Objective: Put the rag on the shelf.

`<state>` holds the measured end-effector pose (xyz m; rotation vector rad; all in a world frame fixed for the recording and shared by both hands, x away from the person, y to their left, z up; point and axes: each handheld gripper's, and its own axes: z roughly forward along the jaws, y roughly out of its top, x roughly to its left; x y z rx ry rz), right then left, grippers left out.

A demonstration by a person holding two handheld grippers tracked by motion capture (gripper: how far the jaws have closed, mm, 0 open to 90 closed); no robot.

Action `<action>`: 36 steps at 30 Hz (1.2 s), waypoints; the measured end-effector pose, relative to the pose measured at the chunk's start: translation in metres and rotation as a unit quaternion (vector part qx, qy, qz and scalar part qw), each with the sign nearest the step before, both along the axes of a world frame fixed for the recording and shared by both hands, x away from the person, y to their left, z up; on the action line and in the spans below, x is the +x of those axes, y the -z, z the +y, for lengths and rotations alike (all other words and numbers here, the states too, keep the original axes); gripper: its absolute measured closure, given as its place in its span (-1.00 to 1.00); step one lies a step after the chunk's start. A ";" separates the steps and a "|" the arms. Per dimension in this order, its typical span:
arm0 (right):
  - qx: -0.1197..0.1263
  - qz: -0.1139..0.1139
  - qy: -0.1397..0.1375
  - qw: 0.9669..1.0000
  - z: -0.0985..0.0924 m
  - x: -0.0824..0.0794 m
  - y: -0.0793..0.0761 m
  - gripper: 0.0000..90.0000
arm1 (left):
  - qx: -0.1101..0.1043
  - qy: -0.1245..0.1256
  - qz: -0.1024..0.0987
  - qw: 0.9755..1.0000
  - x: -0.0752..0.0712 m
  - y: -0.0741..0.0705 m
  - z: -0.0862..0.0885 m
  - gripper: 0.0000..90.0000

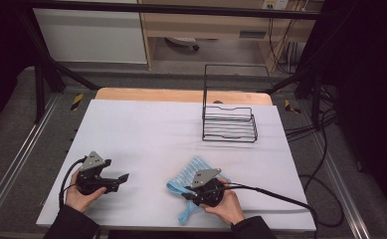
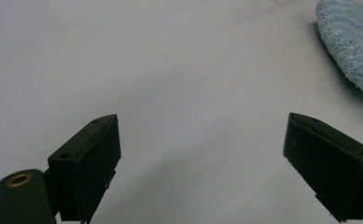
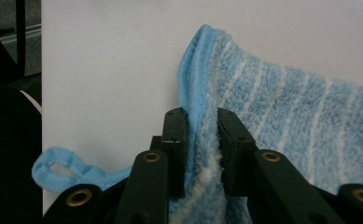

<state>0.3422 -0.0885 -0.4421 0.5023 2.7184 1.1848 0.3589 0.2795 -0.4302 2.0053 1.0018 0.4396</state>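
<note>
Blue striped cloth (image 1: 190, 174) lies at the lower middle of the high view, on the white surface (image 1: 151, 129). The right tool (image 3: 202, 140) stands narrow around its folded hem, the cloth between the jaws, though a firm pinch is hard to confirm. The left tool (image 2: 202, 154) hangs wide and empty at lower left. Judging by this, the step is gripping the cloth's edge; next comes lifting it, perhaps toward the wire rack (image 1: 229, 124) at upper right. The right hand (image 1: 226, 204) covers part of the cloth, and its loop (image 3: 60, 170) is partly cut off.
</note>
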 end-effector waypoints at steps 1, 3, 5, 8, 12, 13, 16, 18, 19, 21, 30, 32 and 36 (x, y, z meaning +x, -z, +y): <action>0.002 0.005 0.003 1.000 0.000 0.000 0.000 0.50 | 0.000 0.000 0.002 1.000 0.000 0.000 0.000 -0.79; 0.010 0.011 0.010 1.000 0.000 0.000 -0.001 0.34 | 0.000 -0.003 0.007 1.000 0.001 0.000 -0.002 -0.81; 0.017 0.008 0.018 1.000 -0.002 0.000 -0.005 0.17 | 0.001 -0.004 0.010 1.000 0.001 0.000 -0.003 -0.80; 0.045 0.006 0.043 0.998 -0.010 0.001 -0.017 -0.11 | 0.000 -0.004 0.015 1.000 0.001 -0.002 -0.006 -0.80; 0.059 0.000 0.069 0.996 -0.022 0.005 -0.025 -0.30 | -0.002 0.004 0.011 1.000 -0.001 -0.007 -0.011 -0.80; 0.058 -0.004 0.081 0.995 -0.026 0.006 -0.027 -0.35 | -0.003 0.005 0.011 1.000 -0.001 -0.009 -0.013 -0.80; 0.074 -0.008 0.129 0.989 -0.048 0.013 -0.034 -0.43 | -0.007 0.011 0.010 1.000 -0.002 -0.015 -0.019 -0.73; 0.077 -0.008 0.139 0.987 -0.054 0.014 -0.036 -0.42 | -0.007 0.015 0.008 1.000 -0.003 -0.020 -0.025 -0.71; 0.076 -0.009 0.157 0.985 -0.065 0.016 -0.037 -0.37 | -0.007 0.023 0.007 1.000 -0.004 -0.025 -0.032 -0.66; 0.074 -0.008 0.168 0.983 -0.070 0.016 -0.037 -0.34 | -0.007 0.026 0.006 1.000 -0.004 -0.027 -0.036 -0.63; 0.072 0.018 0.243 0.967 -0.104 0.015 -0.018 -0.06 | 0.022 0.062 0.028 0.997 -0.001 -0.035 -0.087 -0.40; 0.074 0.022 0.253 0.965 -0.108 0.015 -0.014 0.01 | 0.026 0.069 0.029 0.997 0.000 -0.035 -0.101 -0.36; 0.078 0.033 0.276 0.957 -0.114 0.014 -0.009 0.12 | 0.035 0.086 0.043 0.995 0.001 -0.030 -0.129 -0.24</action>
